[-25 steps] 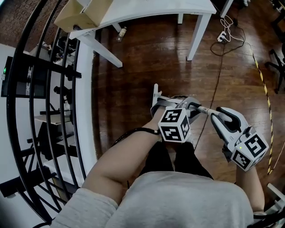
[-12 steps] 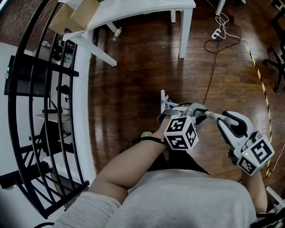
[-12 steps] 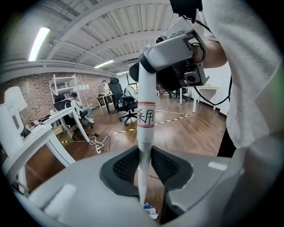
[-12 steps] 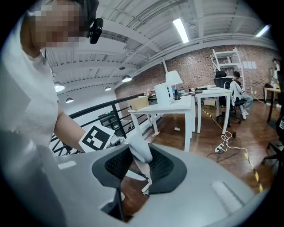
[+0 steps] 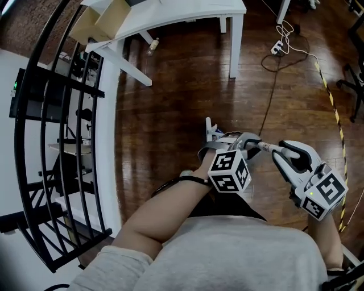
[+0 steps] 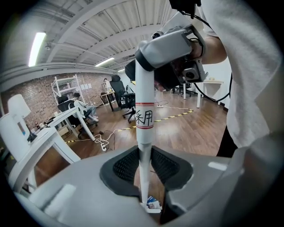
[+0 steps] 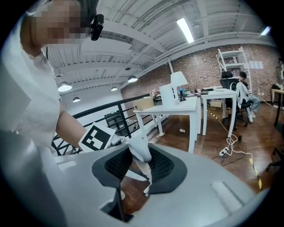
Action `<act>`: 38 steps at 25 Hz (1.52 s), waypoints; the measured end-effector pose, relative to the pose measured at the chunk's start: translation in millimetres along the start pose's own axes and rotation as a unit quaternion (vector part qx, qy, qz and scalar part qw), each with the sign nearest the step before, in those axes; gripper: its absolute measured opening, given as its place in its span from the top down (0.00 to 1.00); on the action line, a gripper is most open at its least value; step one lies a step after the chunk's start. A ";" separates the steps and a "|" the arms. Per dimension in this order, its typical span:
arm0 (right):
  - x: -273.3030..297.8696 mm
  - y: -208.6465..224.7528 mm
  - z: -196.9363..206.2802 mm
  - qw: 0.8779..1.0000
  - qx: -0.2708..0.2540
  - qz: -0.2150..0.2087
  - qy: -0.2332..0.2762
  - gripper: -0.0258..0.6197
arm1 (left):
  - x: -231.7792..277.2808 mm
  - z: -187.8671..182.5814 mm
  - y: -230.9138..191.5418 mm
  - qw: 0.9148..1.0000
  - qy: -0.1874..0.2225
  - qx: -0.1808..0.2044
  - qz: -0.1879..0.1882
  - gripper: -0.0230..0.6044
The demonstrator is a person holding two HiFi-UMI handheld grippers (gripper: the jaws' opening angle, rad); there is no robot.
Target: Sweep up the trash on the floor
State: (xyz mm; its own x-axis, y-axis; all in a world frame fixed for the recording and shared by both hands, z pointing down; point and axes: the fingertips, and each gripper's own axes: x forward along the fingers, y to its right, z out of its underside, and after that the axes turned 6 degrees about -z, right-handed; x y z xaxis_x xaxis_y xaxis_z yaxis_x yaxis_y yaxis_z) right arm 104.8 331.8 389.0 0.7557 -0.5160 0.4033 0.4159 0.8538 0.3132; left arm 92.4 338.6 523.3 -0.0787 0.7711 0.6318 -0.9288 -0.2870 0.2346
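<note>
The left gripper (image 6: pixel 144 170) is clenched on a white pole (image 6: pixel 144 102) that carries a red-edged label, low in the middle of its own view. The right gripper (image 7: pixel 140 165) grasps the same pole's upper end. At the pole's foot, in the centre of the head view, a white pan (image 5: pixel 210 129) stands on the wooden floor (image 5: pixel 170 113). Blue-and-white scraps (image 6: pixel 153 203) show at the pan. A small piece of litter (image 5: pixel 152 45) lies on the floor near the white table (image 5: pixel 187 16), toward the upper left.

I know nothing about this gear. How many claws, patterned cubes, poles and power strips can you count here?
Claws: 2, left claw and right claw
Patterned cubes: 2, left cube and right cube
Sweeping pole: 1
Power strip: 1
Total: 6
</note>
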 end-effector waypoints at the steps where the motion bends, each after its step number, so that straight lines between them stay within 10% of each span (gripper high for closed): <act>1: 4.7 -4.0 -6.4 1.000 -0.010 -0.010 -0.001 0.79 | -6.3 0.8 -4.6 1.000 -0.002 -0.004 -0.009 0.83; 15: 104.7 -141.0 -77.7 0.982 -0.130 -0.140 -0.016 0.79 | -158.3 53.1 -29.3 0.982 0.031 -0.103 -0.155 0.82; 25: 134.1 -263.8 -55.6 0.961 -0.155 -0.223 -0.047 0.79 | -258.5 105.3 35.6 0.964 0.010 -0.162 -0.211 0.83; 38: 99.2 -274.1 -23.1 0.936 -0.135 -0.315 -0.078 0.79 | -245.9 90.8 87.9 0.939 -0.021 -0.232 -0.254 0.83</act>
State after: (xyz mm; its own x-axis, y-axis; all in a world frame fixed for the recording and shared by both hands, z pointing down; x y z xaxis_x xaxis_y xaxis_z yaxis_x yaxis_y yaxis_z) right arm 77.4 48.2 323.3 0.2422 -0.9090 0.3393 0.8832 0.3512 0.3106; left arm 62.9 72.1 455.7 0.4225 0.7148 0.5572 -0.9010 0.3983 0.1722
